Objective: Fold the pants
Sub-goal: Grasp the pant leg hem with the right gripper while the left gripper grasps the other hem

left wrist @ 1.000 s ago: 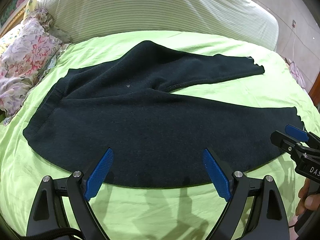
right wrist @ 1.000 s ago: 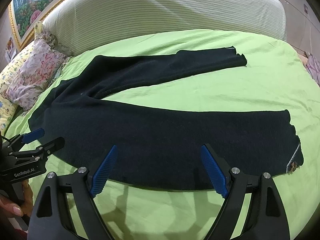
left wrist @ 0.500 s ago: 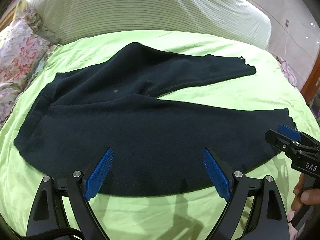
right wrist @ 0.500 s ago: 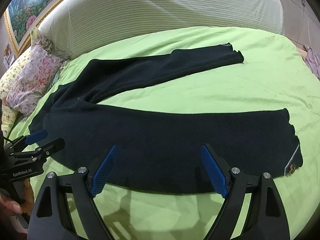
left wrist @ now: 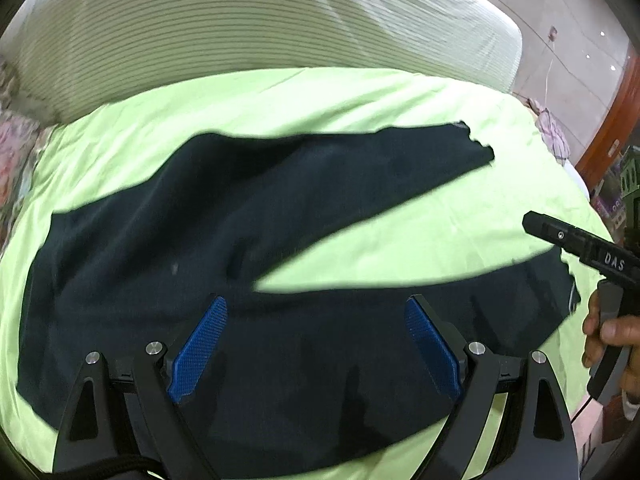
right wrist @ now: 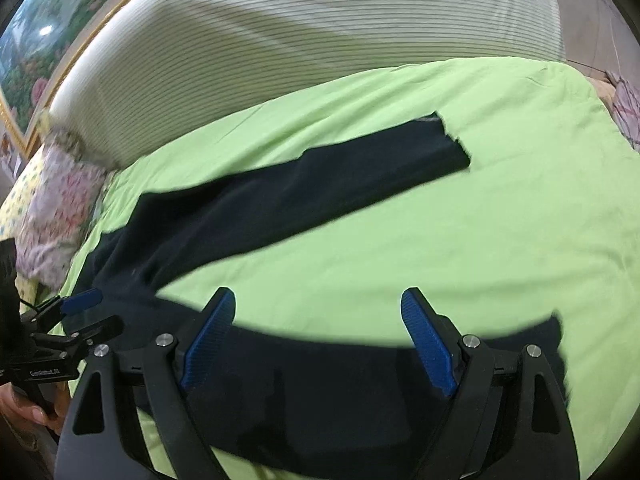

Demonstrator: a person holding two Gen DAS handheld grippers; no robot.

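Dark navy pants (left wrist: 168, 240) lie flat on the green bed sheet (left wrist: 400, 96), waist at the left, the two legs spread apart toward the right. My left gripper (left wrist: 316, 340) is open above the near leg, close to the crotch. My right gripper (right wrist: 320, 336) is open over the near leg (right wrist: 320, 380), further toward its hem. The far leg (right wrist: 320, 184) stretches to the back right. Each gripper shows in the other's view, the right one (left wrist: 580, 248) and the left one (right wrist: 76, 316). Neither holds cloth.
A striped white headboard cushion (left wrist: 240, 28) runs along the far side of the bed. A floral pillow (right wrist: 60, 200) lies at the left. The bed's right edge drops to a tiled floor (left wrist: 580, 40) with wooden furniture (left wrist: 612, 120).
Both grippers have moved forward and lower over the near leg, so the pants fill more of each view. Both stay open; the pants have not moved.
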